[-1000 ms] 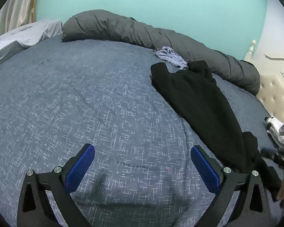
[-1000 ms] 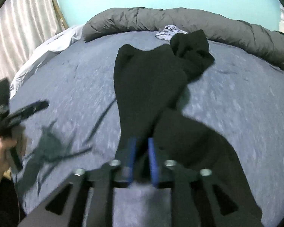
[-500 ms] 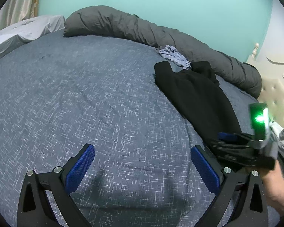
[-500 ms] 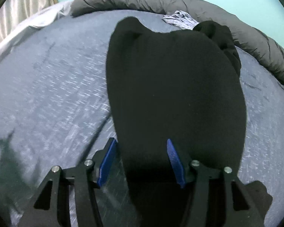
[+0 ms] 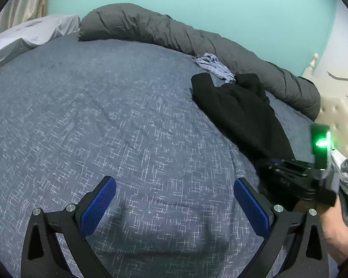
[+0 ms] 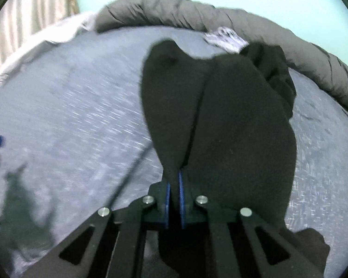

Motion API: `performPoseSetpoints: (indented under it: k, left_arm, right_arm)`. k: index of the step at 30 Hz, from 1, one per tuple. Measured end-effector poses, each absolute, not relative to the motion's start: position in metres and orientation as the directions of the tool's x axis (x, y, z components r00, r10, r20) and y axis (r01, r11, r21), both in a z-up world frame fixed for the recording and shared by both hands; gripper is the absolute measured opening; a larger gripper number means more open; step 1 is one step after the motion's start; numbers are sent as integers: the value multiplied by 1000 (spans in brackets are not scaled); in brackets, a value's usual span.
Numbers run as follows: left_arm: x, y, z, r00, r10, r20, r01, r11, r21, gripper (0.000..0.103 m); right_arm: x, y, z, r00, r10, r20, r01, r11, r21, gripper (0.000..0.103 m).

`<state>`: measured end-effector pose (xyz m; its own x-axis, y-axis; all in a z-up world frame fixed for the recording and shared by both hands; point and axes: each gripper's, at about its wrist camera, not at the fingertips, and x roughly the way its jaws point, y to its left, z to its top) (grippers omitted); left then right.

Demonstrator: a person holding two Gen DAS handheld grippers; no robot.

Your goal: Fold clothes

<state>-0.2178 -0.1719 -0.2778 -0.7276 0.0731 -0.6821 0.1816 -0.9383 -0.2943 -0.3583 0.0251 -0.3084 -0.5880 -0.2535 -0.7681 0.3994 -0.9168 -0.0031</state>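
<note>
The right gripper (image 6: 173, 185) is clamped on a pinch of the black garment (image 6: 220, 120), so a fold looks underway. The left gripper (image 5: 174, 199) hangs wide open over the bedspread (image 5: 104, 115); next it needs its own edge to grab.

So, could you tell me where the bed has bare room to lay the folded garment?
The blue bedspread is bare ahead of the open left gripper, bordered by the rolled grey duvet and black garment. The right side is crowded: garment, crumpled blue cloth, right gripper.
</note>
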Motion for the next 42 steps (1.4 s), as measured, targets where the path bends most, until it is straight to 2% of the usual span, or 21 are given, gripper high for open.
performPoseSetpoints:
  k: [4, 10, 15, 20, 21, 24, 26, 27, 28, 30, 31, 34, 39, 42]
  left_arm:
    - [-213, -179, -278, -724, 61, -687, 194, -938, -288, 103]
    - [-195, -192, -266, -751, 67, -657, 200, -925, -323, 103]
    - [-179, -198, -261, -756, 91, -649, 199, -912, -359, 103]
    - [-168, -202, -261, -747, 96, -658, 203, -909, -363, 103]
    - [-168, -202, -262, -742, 100, -662, 206, -907, -367, 103]
    - [-168, -202, -266, -733, 111, -671, 212, -900, -381, 103]
    - [-171, -201, -268, -731, 118, -672, 209, -899, -385, 103]
    - [-173, -199, -268, -733, 119, -670, 203, -902, -382, 103]
    - [-175, -198, -268, -734, 120, -669, 196, -905, -377, 103]
    - [-183, -194, -268, -731, 124, -671, 184, -911, -370, 103]
    - [-187, -193, -269, -729, 128, -672, 179, -913, -368, 103]
    - [-199, -190, -271, -723, 142, -676, 171, -912, -374, 103]
    - [-218, -184, -277, -711, 127, -692, 175, -921, -349, 103]
    - [-227, -185, -281, -706, 130, -696, 178, -918, -353, 103]
  right_arm:
    - [-326, 28, -278, -591, -353, -725, 447, -892, 69, 5]
    - [-258, 23, -251, -535, -462, -708, 544, -829, 131, 5]
    - [-200, 6, -264, -416, -525, -743, 626, -757, 185, 5]
    - [-183, 15, -296, -370, -547, -750, 565, -774, 286, 6]
    - [-183, 16, -300, -371, -540, -755, 546, -785, 293, 10]
    - [-184, 25, -302, -394, -534, -748, 497, -808, 315, 12]
    - [-185, 39, -300, -436, -536, -723, 463, -822, 331, 20]
    - [-186, 46, -298, -457, -536, -710, 445, -828, 340, 30]
    - [-187, 53, -297, -477, -536, -697, 428, -834, 348, 34]
    - [-188, 67, -294, -518, -532, -670, 393, -844, 366, 36]
    - [-188, 74, -293, -538, -529, -656, 375, -847, 376, 40]
    - [-190, 95, -289, -596, -516, -615, 322, -856, 405, 45]
    - [-193, 129, -283, -685, -481, -547, 237, -857, 457, 46]
    - [-197, 147, -290, -695, -469, -545, 205, -856, 475, 46]
